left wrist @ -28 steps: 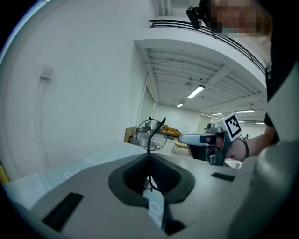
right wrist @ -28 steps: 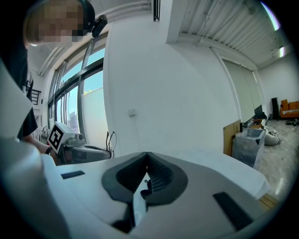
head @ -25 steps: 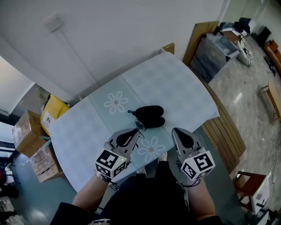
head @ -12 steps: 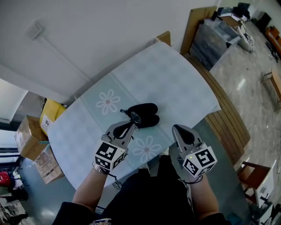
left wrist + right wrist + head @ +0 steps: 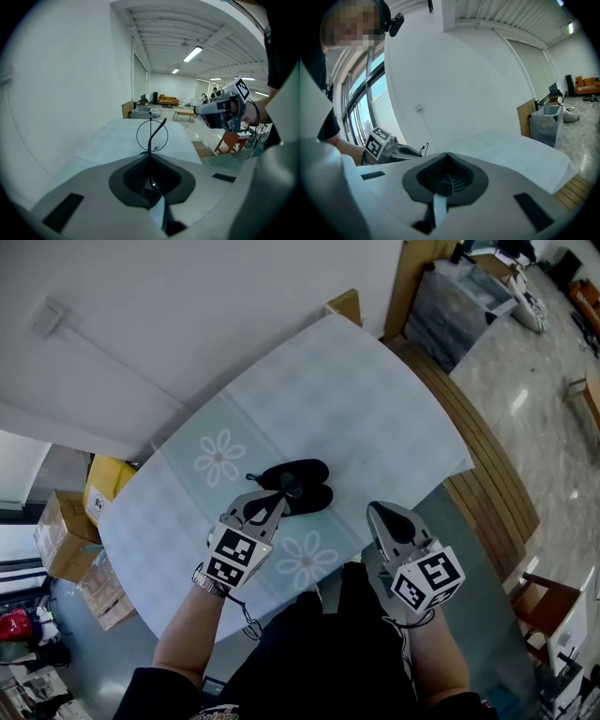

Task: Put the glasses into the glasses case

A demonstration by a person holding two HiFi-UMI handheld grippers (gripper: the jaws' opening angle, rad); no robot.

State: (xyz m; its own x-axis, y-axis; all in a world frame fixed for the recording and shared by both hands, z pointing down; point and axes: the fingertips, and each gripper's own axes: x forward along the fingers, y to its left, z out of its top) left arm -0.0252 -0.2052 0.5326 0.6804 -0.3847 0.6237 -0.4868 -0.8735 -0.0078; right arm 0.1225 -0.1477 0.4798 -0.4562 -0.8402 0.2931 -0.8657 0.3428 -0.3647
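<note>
Since a second ago the glasses (image 5: 288, 486) have travelled toward 1 o'clock with the left gripper (image 5: 280, 498). They were short of the glasses case (image 5: 298, 472) then; now, in the head view, they show over its near-left edge. Whether they touch the case cannot be told. The case itself has kept its place on the table (image 5: 375, 409), a black shape of two rounded lobes lying between two flower prints (image 5: 217, 457) on the pale cloth.

In the left gripper view the jaws are pressed together on the thin dark frame. One round lens (image 5: 152, 136) stands upright just past the tips of the left gripper (image 5: 150, 154), with an arm of the frame slanting up toward 1 o'clock. The left forearm (image 5: 192, 634) reaches in from 7 o'clock, and the marker cube (image 5: 232, 559) faces up.

At 4 o'clock from the case, the right gripper (image 5: 380, 515) is held well apart from it, off the table's near edge, and has barely shifted from before. Its own view shows the jaws closed on each other with nothing between them (image 5: 447, 154). At 9 o'clock in that view is the left gripper (image 5: 389, 147) with the glasses (image 5: 424, 148) poking from its tip.

Cardboard boxes (image 5: 61, 535) sit on the floor at 9 o'clock from the table.
</note>
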